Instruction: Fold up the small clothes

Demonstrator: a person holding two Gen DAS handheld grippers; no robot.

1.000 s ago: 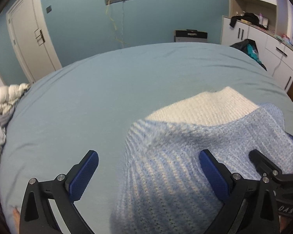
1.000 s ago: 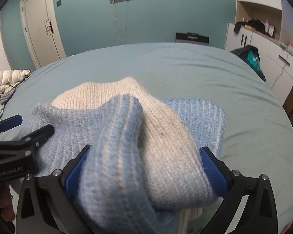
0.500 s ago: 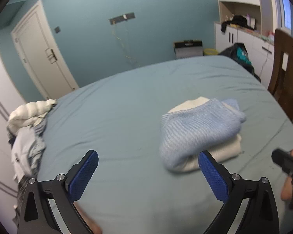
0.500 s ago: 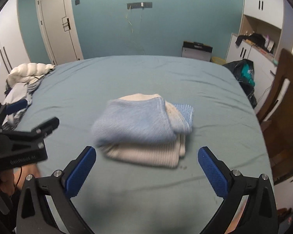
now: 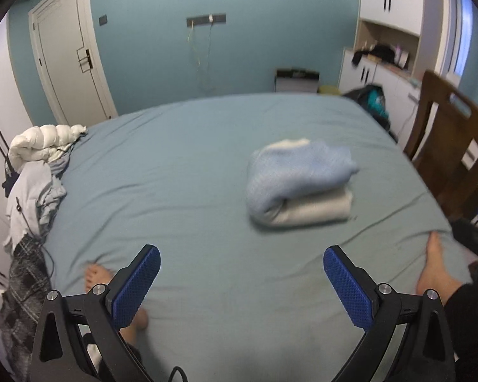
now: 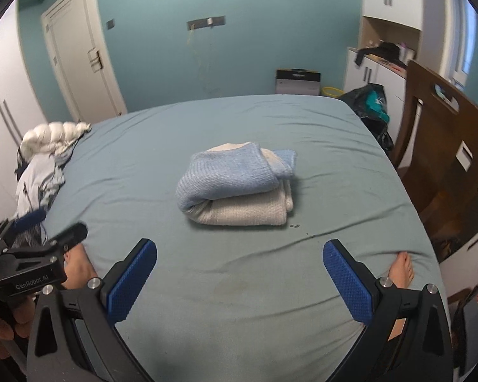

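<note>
A light blue and cream knitted sweater (image 6: 237, 184) lies folded in a thick bundle on the middle of the bed; it also shows in the left wrist view (image 5: 299, 184), right of centre. My left gripper (image 5: 240, 281) is open and empty, held well back from the bundle above the bed's near edge. My right gripper (image 6: 239, 278) is open and empty too, also far back. The left gripper's body (image 6: 38, 264) shows at the left of the right wrist view.
The bed has a grey-blue sheet (image 6: 239, 121). A pile of clothes with a white quilted piece (image 5: 38, 172) lies at the bed's left edge. A brown wooden chair (image 6: 446, 146) stands at the right. My bare feet (image 6: 401, 269) show at the near edge.
Both grippers have let go of the sweater and pulled far back and up from it. The sweater now lies folded alone on the bed.
</note>
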